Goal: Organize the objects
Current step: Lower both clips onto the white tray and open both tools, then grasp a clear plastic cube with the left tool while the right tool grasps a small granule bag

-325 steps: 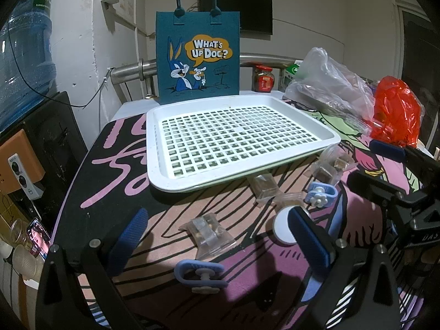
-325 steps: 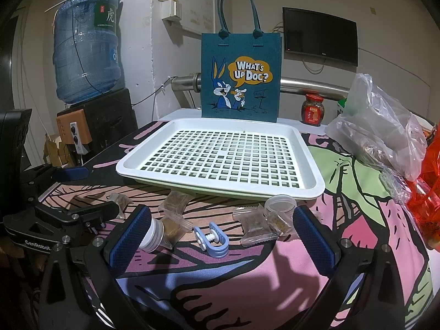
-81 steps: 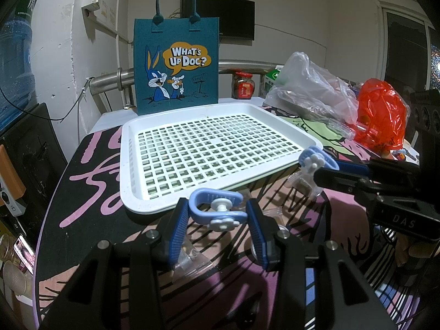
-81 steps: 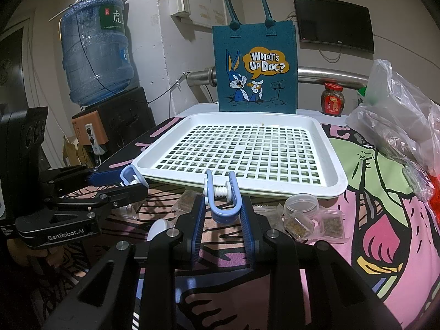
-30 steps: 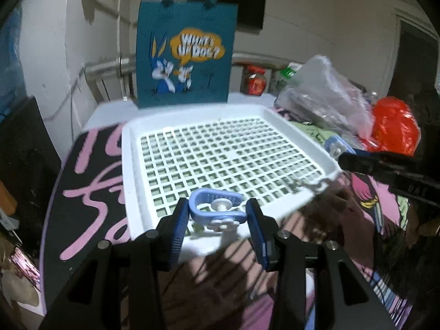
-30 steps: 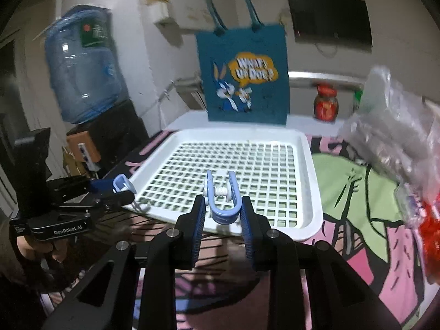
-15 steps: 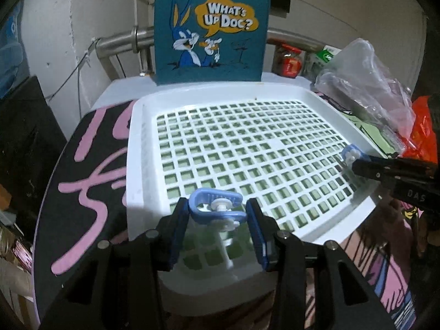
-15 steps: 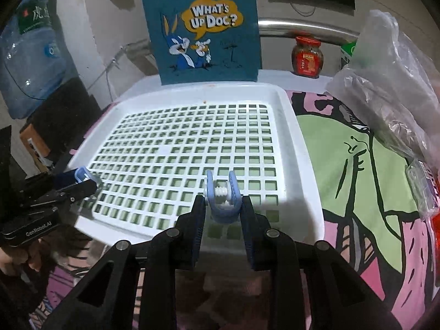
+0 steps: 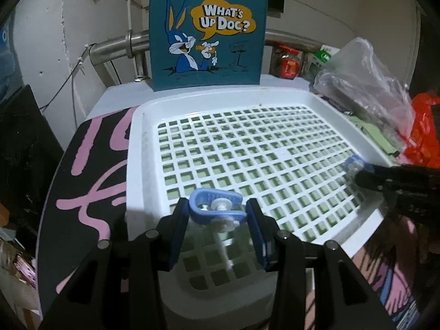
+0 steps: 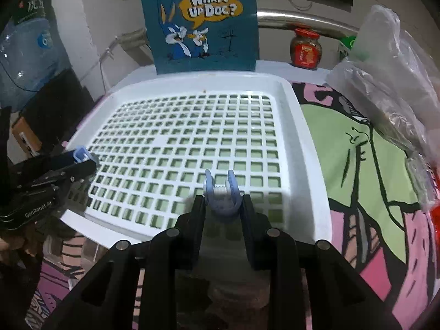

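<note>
Blue clips ride one in each gripper: the left gripper (image 9: 217,214) clamps a blue clip (image 9: 216,206) lying crosswise, the right gripper (image 10: 221,206) pinches another clip (image 10: 220,195) upright. Both hover over the near end of the white slotted tray (image 10: 305,126). Placing is in hand; next, probably, lower and release.

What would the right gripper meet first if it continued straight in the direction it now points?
Most likely the white tray. The right gripper, shut on a blue clip, points down at the tray's grid floor near its front edge. Nothing else shows between them, though depth is uncertain.
</note>
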The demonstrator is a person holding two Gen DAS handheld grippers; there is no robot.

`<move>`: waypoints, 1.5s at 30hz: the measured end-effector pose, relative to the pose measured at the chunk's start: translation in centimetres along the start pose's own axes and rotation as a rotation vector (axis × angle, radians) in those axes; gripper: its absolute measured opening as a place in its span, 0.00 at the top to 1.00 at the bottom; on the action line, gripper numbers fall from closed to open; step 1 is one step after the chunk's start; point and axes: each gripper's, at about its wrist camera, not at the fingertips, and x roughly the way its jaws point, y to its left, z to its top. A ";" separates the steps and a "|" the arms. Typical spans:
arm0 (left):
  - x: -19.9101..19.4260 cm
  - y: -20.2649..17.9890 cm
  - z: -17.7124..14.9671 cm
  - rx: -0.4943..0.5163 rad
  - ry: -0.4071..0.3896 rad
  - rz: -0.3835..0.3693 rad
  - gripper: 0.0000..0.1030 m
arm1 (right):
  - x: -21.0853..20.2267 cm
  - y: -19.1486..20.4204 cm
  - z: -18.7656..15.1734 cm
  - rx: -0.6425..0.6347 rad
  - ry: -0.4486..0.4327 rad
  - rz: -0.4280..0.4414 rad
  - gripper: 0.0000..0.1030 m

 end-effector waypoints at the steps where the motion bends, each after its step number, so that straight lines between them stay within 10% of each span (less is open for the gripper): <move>1: -0.2 -0.1 0.0 -0.001 -0.006 -0.007 0.60 | 0.1 0.1 0.1 -0.001 -0.001 -0.005 0.76; 8: 0.4 -0.6 -0.1 -0.009 0.024 -0.012 0.59 | 0.6 0.2 0.7 -0.009 0.005 -0.001 0.61; 12: -1.6 -0.2 0.2 -0.031 -0.026 -0.038 0.36 | -1.1 0.2 0.7 -0.006 -0.040 0.025 0.49; 18: -8.6 1.1 1.1 -0.070 -0.200 -0.061 0.25 | -9.4 -0.2 1.2 0.005 -0.296 0.055 0.19; 25: -13.6 2.5 -1.0 -0.152 -0.280 -0.018 0.25 | -17.4 -0.2 -0.7 -0.019 -0.529 0.044 0.08; 45: -8.7 0.0 -8.1 -0.118 -0.010 0.009 0.25 | -9.8 -4.1 -7.6 0.013 -0.184 -0.091 0.08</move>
